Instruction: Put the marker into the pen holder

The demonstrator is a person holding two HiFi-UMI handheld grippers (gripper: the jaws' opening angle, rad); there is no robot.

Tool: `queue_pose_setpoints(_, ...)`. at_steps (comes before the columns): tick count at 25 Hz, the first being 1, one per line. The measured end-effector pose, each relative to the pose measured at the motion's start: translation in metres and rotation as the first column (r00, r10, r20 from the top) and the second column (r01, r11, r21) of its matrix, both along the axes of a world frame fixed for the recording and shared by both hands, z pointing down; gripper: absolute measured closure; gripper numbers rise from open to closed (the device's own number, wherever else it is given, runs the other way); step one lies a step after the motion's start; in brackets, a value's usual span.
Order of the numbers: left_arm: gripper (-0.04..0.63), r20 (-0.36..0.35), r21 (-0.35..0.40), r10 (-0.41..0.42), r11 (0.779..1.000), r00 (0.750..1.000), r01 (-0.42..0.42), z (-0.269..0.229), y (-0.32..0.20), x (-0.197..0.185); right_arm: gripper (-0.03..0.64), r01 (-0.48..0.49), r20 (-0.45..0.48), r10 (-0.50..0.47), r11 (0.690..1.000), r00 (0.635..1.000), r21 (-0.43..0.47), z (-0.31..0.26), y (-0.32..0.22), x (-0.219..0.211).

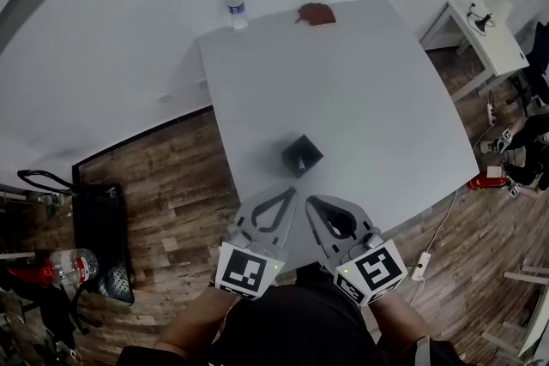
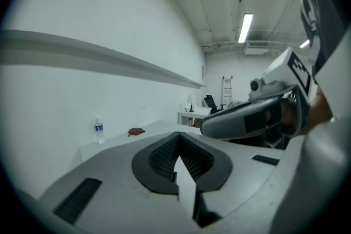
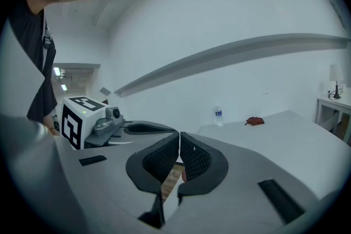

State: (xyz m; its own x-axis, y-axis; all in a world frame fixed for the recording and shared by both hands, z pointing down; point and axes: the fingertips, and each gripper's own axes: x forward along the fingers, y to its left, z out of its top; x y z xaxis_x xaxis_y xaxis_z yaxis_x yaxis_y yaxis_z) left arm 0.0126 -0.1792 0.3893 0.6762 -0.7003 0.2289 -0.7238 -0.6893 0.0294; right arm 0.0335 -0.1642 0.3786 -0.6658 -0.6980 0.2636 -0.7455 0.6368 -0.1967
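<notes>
Evidently idle: my left fingers (image 1: 255, 220) and right fingers (image 1: 316, 207) sit clenched, empty, at the bench (image 1: 360, 81) edge before the pen holder (image 1: 302, 155), since no marker shows.

Lit evenly from above by a ceiling strip light (image 2: 245, 28). Shows barely a shadow on the pale desk (image 1: 360, 90). Bends hard at edges, darkens in corners, blurs close up.
</notes>
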Motion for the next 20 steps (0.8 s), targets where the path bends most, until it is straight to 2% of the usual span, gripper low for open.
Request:
queue_pose_setpoints(4,0.589,-0.047,-0.007,0.004,1.0,0.999,-0.004,-0.02,0.02,-0.014,0.6,-0.009,0.004,0.008,1.0,1.0,0.029,-0.011,0.015,-0.013)
queue_pose_setpoints(20,0.589,-0.082,0.038,0.063,0.997,0.995,-0.06,-0.061,0.087,-0.036,0.601,-0.048,-0.03,0.052,0.99,0.998,0.133,-0.046,0.074,-0.042)
